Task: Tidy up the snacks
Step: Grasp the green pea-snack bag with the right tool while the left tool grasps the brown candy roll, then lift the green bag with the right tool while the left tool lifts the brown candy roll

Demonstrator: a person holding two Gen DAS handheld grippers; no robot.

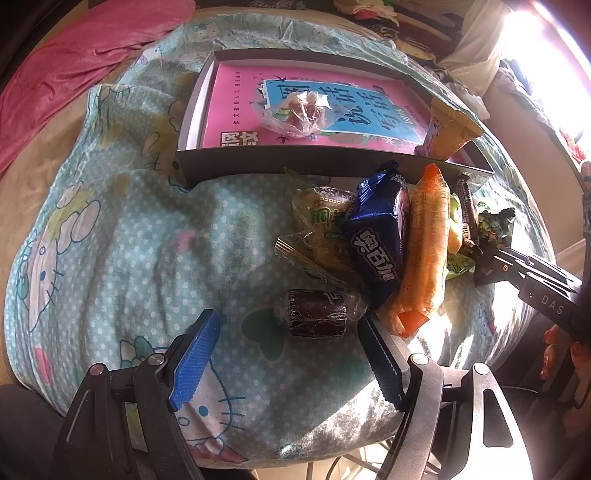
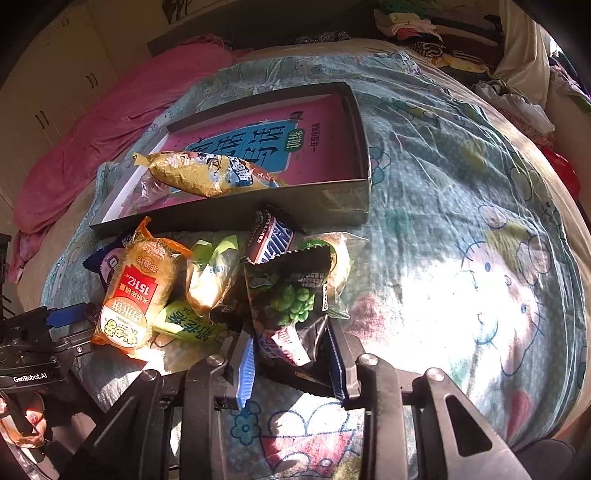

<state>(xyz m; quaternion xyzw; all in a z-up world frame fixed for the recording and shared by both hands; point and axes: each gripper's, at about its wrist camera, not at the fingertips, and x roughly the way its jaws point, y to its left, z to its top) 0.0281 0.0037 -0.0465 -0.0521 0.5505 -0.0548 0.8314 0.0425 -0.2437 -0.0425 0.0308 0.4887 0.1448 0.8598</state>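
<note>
A pile of snacks lies on the Hello Kitty bedsheet in front of a shallow dark box [image 1: 295,162] lined with a pink book. In the box lie a clear candy bag [image 1: 299,114] and a gold packet [image 2: 207,173]. My left gripper [image 1: 284,332] is open, its blue fingers either side of a dark brown roll [image 1: 317,314]. Behind the roll lie a blue packet [image 1: 380,236] and an orange packet [image 1: 424,251]. My right gripper [image 2: 291,350] is shut on the black green-pea packet [image 2: 291,295], with a Snickers bar [image 2: 269,236] behind it.
A pink blanket [image 1: 62,74] lies at the far left of the bed. Clothes [image 2: 417,29] are heaped at the back right. The right gripper [image 1: 524,273] shows at the right edge of the left wrist view. Bright sunlight falls on the sheet at right.
</note>
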